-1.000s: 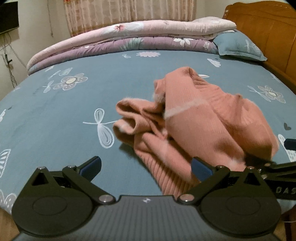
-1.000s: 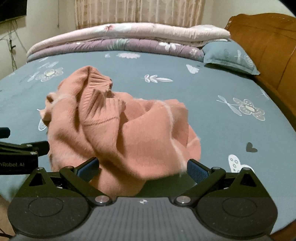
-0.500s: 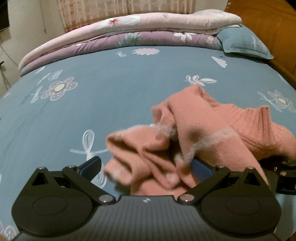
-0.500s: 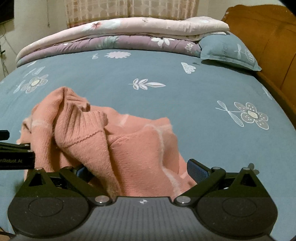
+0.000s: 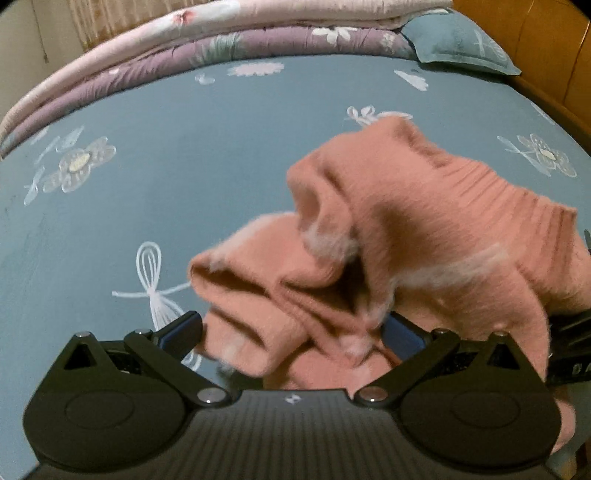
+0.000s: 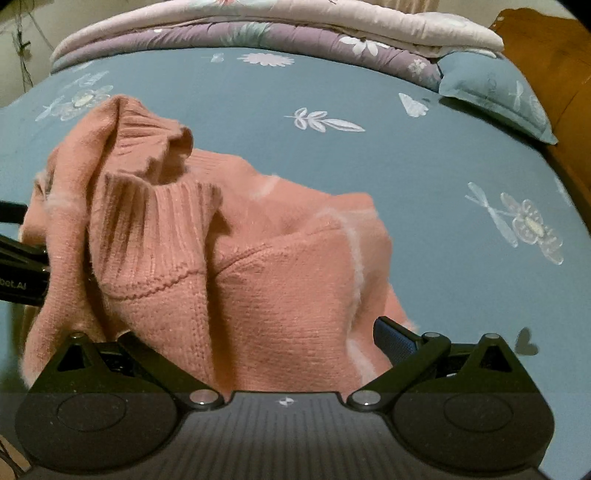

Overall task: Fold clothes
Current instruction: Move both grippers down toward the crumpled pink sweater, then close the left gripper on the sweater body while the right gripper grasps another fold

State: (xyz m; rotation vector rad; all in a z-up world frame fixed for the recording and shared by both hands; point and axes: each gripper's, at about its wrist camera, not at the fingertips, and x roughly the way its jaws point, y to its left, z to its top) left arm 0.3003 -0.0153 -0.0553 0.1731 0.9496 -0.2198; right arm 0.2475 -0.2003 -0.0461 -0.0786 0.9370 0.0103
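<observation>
A crumpled salmon-pink knit sweater point(image 5: 436, 221) with pale fuzzy stripes lies in a heap on the blue flowered bed sheet point(image 5: 184, 166). My left gripper point(image 5: 293, 332) is open, and a bunched fold of the sweater lies between its wide-spread fingers. In the right wrist view the sweater point(image 6: 266, 280) shows its ribbed collar on the upper left. My right gripper point(image 6: 251, 343) is open too, with the knit draped over its left finger, which is hidden, while the right fingertip point(image 6: 391, 339) shows. Each gripper's body appears at the edge of the other view.
Folded pink and purple quilts point(image 6: 258, 26) are stacked along the far side of the bed. A blue pillow point(image 6: 495, 92) lies at the far right by the wooden headboard point(image 6: 554, 55). Bare sheet point(image 6: 461, 155) spreads beyond and to the right of the sweater.
Both grippers have moved in closer and lower to the sweater. The knit now reaches between the fingers of each, and the heap has shifted and bunched up.
</observation>
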